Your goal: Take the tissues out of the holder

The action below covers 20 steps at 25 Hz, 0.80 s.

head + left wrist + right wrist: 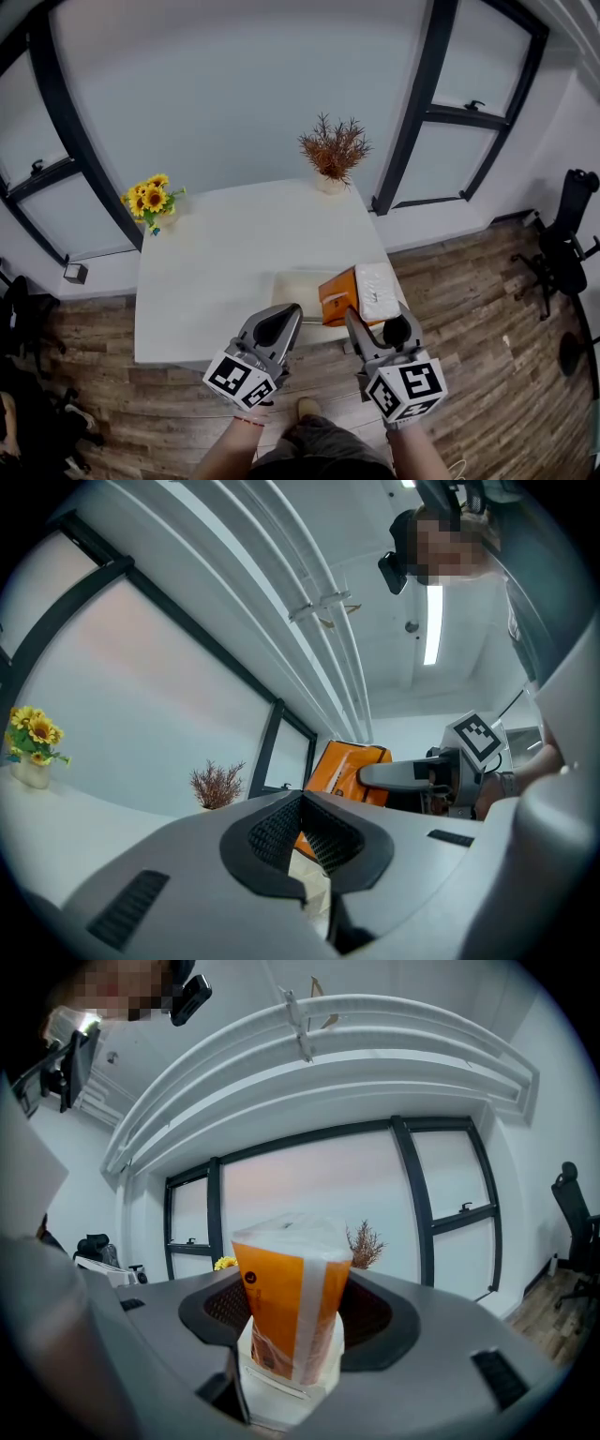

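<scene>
Two grippers: right gripper (pixel 375 321) fingers grip the orange tissue pack (pixel 337 295) just above the holder (pixel 292 286), prob. to pull it clear. Left gripper (pixel 281 321) fingers closed, empty, idle.

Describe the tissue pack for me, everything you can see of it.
The pack is a soft block in clear, crinkly plastic wrap, orange on its sides with a pale band and a whitish top face. It sits between the jaws of the right gripper, which press on its two broad sides. It is out of the cream holder, just to that holder's right, over the near right corner of the table. Whether it rests on the table I cannot tell.
</scene>
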{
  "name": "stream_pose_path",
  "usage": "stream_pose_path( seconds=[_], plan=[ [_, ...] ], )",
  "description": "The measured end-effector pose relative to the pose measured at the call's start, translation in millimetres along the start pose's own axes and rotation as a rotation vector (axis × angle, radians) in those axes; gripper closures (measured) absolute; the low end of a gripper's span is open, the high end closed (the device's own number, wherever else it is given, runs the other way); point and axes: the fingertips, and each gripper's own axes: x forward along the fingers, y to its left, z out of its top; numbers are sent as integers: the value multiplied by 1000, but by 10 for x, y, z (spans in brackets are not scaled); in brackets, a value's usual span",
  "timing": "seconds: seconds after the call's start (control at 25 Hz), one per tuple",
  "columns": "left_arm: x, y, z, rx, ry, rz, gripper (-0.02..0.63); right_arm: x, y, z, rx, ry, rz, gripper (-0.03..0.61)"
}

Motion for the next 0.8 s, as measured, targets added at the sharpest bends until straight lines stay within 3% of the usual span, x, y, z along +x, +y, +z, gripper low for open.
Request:
stream_pose_path(
  seconds=[0.8],
  plan=[
    [-69, -82, -66, -17, 13, -8, 606, -70, 43, -35, -10, 6, -1, 313]
  ],
)
